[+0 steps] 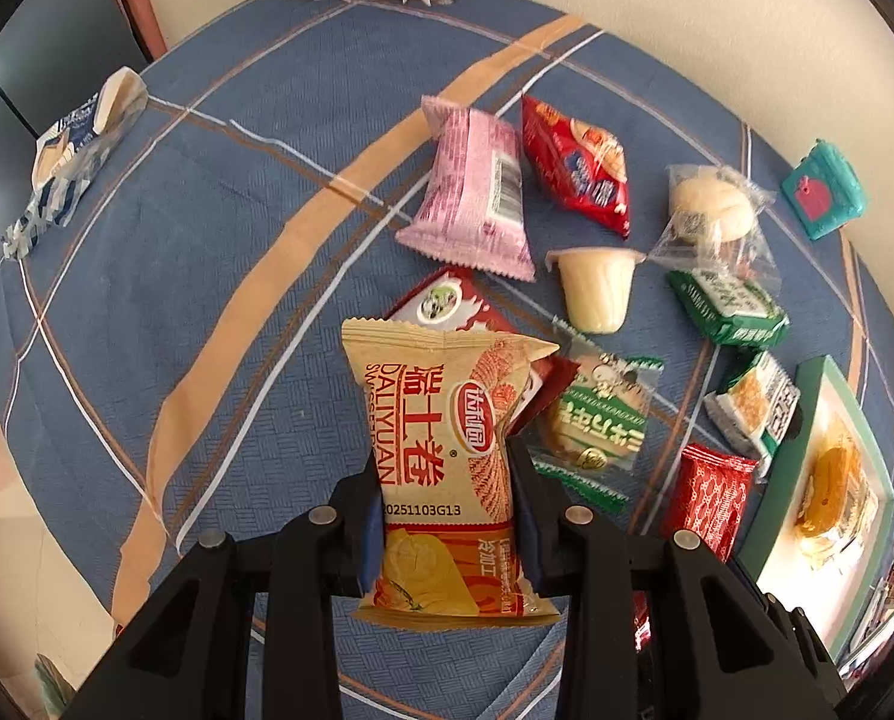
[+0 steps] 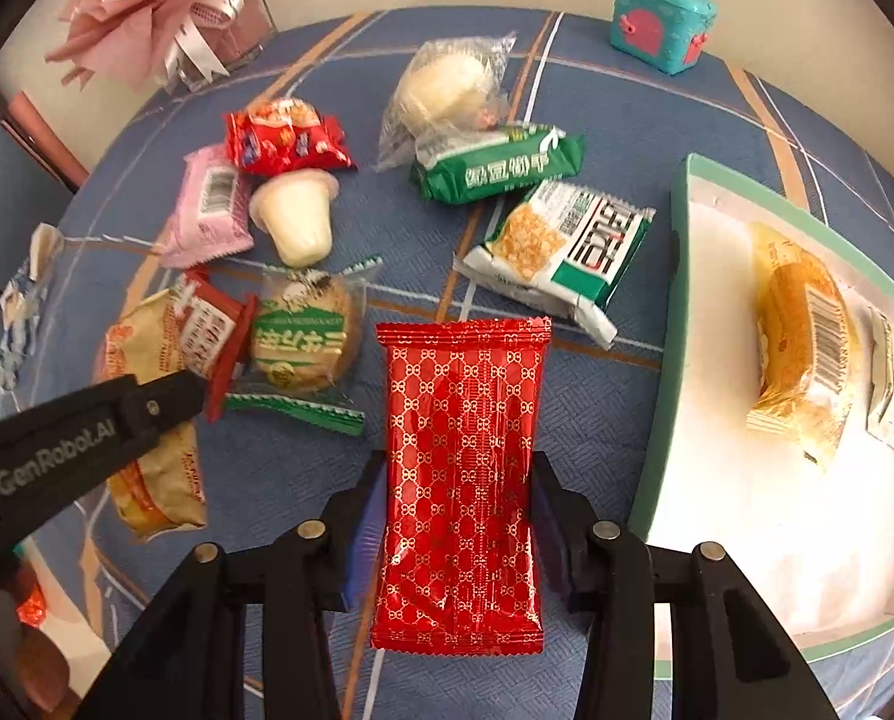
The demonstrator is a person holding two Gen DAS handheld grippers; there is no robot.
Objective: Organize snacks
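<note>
My left gripper (image 1: 446,457) is shut on a beige Swiss roll packet (image 1: 441,420), which stands up between the fingers above the blue checked tablecloth (image 1: 237,240). My right gripper (image 2: 459,462) is shut on a red packet with a gold pattern (image 2: 462,396), its pads pressed to both long edges. A green-rimmed white tray (image 2: 681,300) lies just right of it and holds a yellow cake packet (image 2: 801,348) and a small pale packet (image 2: 891,384). In the right wrist view the left gripper's black body reaches in from the lower left.
Loose snacks lie beyond both grippers: a pink packet (image 2: 207,210), a red bag (image 2: 285,135), a jelly cup (image 2: 297,216), a wrapped bun (image 2: 441,90), green packets (image 2: 501,168), a round biscuit (image 2: 303,336). A teal box (image 2: 663,18) and a bouquet (image 2: 165,6) stand at the far edge.
</note>
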